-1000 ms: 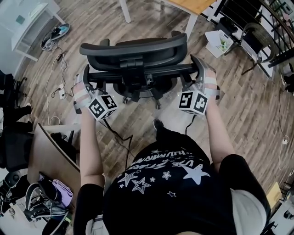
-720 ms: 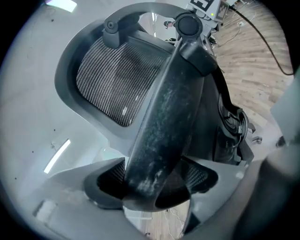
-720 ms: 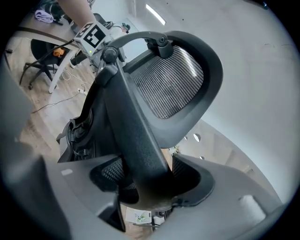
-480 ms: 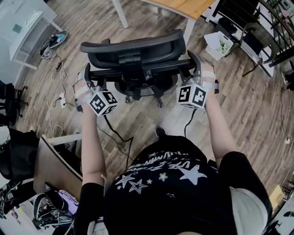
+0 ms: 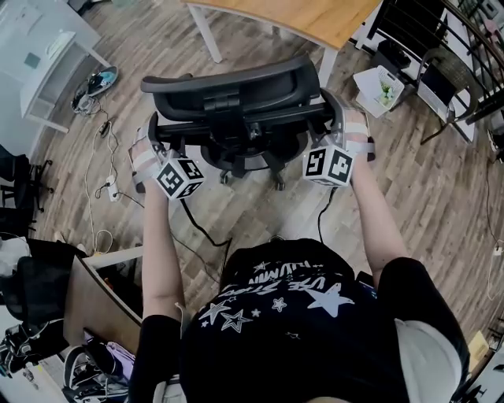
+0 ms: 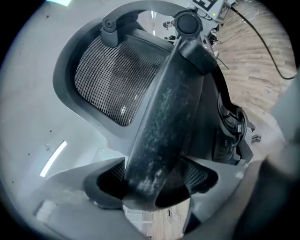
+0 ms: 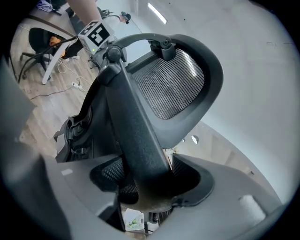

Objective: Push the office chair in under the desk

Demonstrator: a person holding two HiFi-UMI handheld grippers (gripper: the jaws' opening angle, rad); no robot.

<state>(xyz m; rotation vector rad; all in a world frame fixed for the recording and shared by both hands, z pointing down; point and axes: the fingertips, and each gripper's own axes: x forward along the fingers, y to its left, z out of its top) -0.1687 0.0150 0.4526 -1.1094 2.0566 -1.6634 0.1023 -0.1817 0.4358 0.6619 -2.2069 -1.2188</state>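
Observation:
A black mesh office chair (image 5: 228, 86) stands with its back to me, in front of a wooden desk (image 5: 315, 16) with white legs. My left gripper (image 5: 152, 132) is shut on the chair's left armrest (image 6: 168, 117); the pads press both its sides at the near end (image 6: 154, 183). My right gripper (image 5: 340, 114) is shut on the right armrest (image 7: 136, 126) in the same way (image 7: 145, 180). The mesh backrest (image 7: 168, 89) rises beyond both armrests. The chair's base and castors (image 5: 248, 161) rest on the wood floor, short of the desk edge.
A white shelf unit (image 5: 39, 55) and shoes (image 5: 98, 79) are at far left, with cables and a power strip (image 5: 110, 189) on the floor. A black rack (image 5: 441, 47) and a white box (image 5: 378, 83) stand at right. A brown board (image 5: 94, 299) leans at lower left.
The chair and both grippers have moved forward toward the desk, and more of the desktop shows at the top. Both grips on the armrests are unchanged.

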